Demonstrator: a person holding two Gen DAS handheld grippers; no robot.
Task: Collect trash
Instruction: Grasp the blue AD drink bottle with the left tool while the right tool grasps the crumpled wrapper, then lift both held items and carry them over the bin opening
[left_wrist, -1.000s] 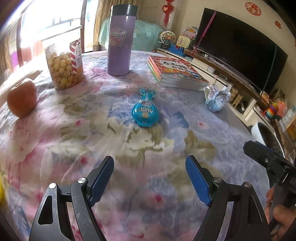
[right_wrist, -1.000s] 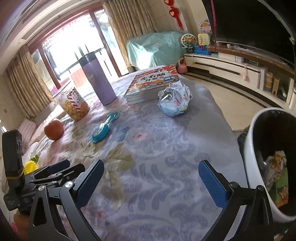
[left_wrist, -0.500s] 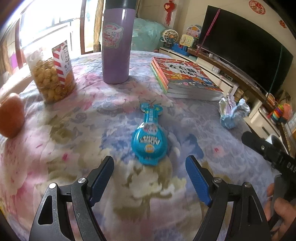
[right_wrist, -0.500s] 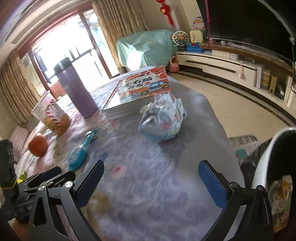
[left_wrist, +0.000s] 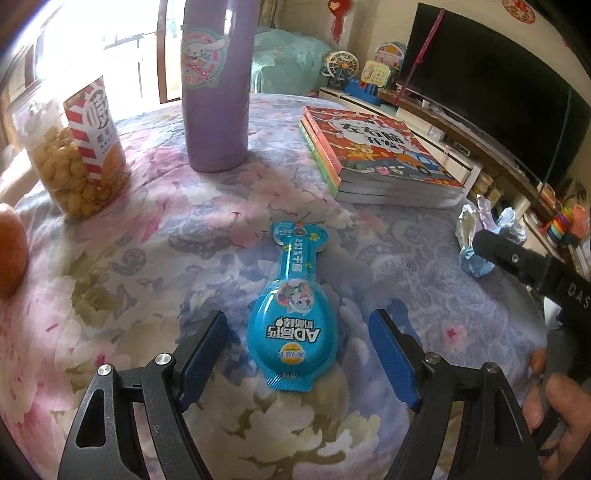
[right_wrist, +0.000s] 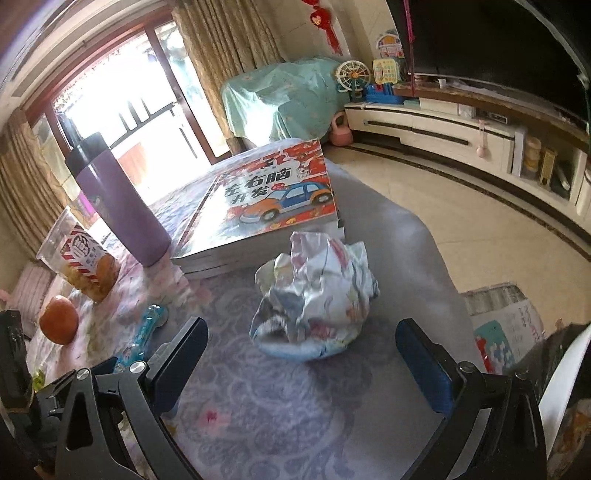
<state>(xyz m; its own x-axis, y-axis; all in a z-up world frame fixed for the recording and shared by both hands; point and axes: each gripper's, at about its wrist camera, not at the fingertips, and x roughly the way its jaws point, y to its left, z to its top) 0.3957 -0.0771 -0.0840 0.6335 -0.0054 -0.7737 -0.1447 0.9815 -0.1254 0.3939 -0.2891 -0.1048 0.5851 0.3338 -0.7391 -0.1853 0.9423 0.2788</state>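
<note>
Blue plastic, spoon-shaped and printed with a cartoon figure, the snack package (left_wrist: 293, 325) lies flat on the floral tablecloth (left_wrist: 147, 266) at the lower centre of the left wrist view. The left gripper (left_wrist: 297, 350) frames its round end: the two blue-padded fingers (left_wrist: 201, 350) stand on either side with a gap to each, and the jaws are closing slightly without pressing the package.

In the right wrist view, the crumpled ball of silver and pale-blue foil wrapper (right_wrist: 314, 299) sits in the middle of the frame on the grey-lilac part of the cloth, just in front of a stack of picture books with a red cover showing a car (right_wrist: 273, 203). The right gripper (right_wrist: 301, 365) is spread wide below it, its pads clear of the wrapper and with nothing between them.

At the upper left of the left wrist view stand a tall purple flask with a cartoon sticker (left_wrist: 216, 85) and a clear jar of golden puffed snacks with a red-striped label (left_wrist: 79, 155). A round orange fruit (left_wrist: 11, 251) shows at the left edge. A white-rimmed trash bin (right_wrist: 565, 387) with scraps inside appears at the lower right of the right wrist view.
</note>
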